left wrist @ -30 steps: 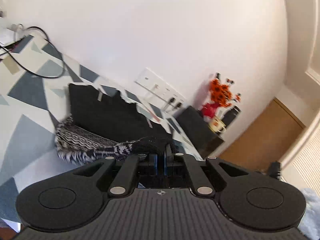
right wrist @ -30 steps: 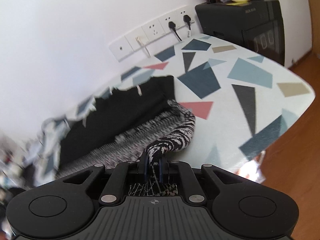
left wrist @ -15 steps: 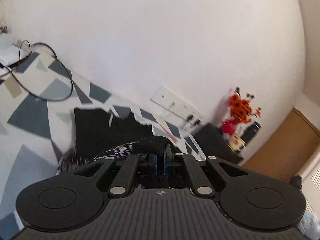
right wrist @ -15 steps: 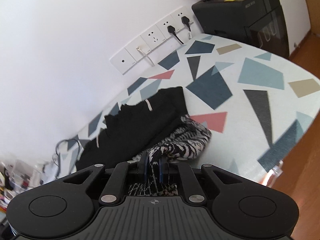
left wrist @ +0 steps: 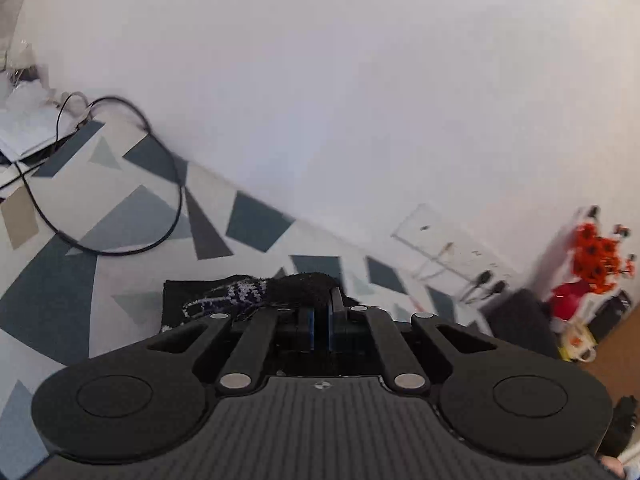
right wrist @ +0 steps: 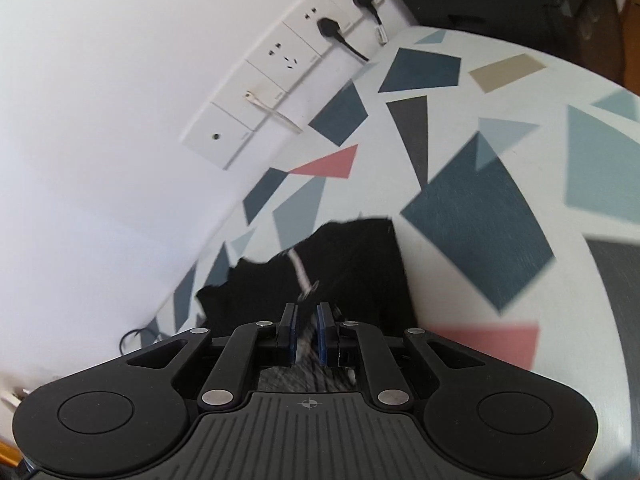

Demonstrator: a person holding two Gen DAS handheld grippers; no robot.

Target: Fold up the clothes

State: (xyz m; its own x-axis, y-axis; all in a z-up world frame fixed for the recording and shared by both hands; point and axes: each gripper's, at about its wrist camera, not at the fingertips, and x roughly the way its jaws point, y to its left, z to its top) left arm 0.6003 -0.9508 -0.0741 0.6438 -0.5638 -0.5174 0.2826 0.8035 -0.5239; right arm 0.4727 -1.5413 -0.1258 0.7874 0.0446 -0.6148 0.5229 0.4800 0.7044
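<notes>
Left gripper [left wrist: 321, 316]: fingers pressed together, pinching a fuzzy black-and-white knit fold of the garment [left wrist: 276, 290] at their tips. Right gripper [right wrist: 307, 330]: fingers [right wrist: 289, 330] slightly spread, with striped knit between and below them; contact cannot be determined. Beyond, the garment's black, ragged-edged panel [right wrist: 360, 268] lies flat on the surface [right wrist: 480, 128], a smooth white top printed with angular blue, grey and pink shapes.

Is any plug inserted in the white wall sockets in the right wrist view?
Yes, two black plugs sit in the white wall sockets.
</notes>
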